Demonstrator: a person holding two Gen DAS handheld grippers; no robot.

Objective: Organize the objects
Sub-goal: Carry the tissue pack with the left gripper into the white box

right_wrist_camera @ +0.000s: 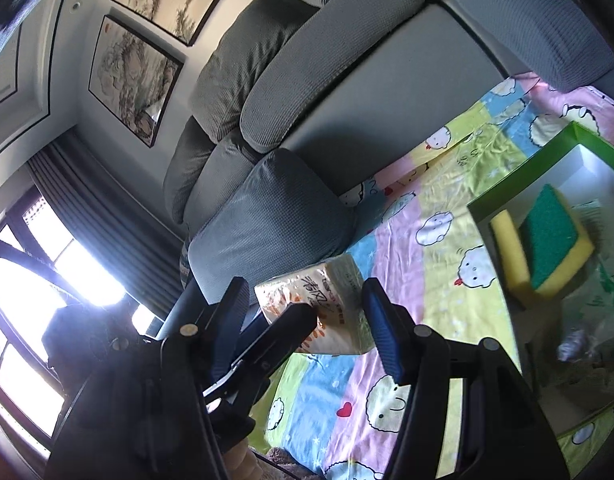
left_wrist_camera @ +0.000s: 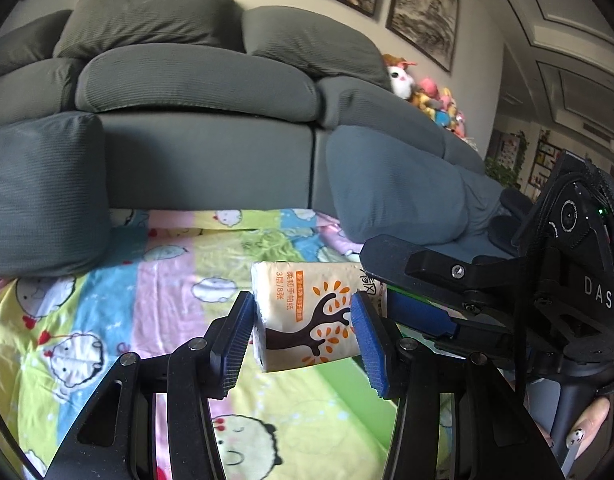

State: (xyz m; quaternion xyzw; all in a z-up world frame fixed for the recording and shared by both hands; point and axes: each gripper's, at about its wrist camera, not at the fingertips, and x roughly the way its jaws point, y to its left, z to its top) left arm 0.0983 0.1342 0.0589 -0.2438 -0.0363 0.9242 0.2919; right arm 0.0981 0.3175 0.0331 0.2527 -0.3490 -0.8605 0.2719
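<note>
A small tissue pack [left_wrist_camera: 303, 316], cream with an orange and brown tree print, sits between the blue pads of my left gripper [left_wrist_camera: 307, 328], held above the cartoon sheet. My right gripper [left_wrist_camera: 391, 312] comes in from the right, its fingers around the pack's far end. In the right wrist view the pack [right_wrist_camera: 339, 304] lies between my right gripper's [right_wrist_camera: 307, 320] fingers, with the left gripper's black finger crossing in front. I cannot tell whether the right pads touch the pack. A green-rimmed box [right_wrist_camera: 507, 184] holds a yellow and green sponge [right_wrist_camera: 547, 240].
A grey sofa [left_wrist_camera: 195, 88] stands behind the colourful cartoon sheet [left_wrist_camera: 107, 300]. Plush toys [left_wrist_camera: 427, 96] pile at the sofa's right end. Clear plastic wrap [right_wrist_camera: 587, 320] lies in the box beside the sponge. A bright window [right_wrist_camera: 35, 280] is at the left.
</note>
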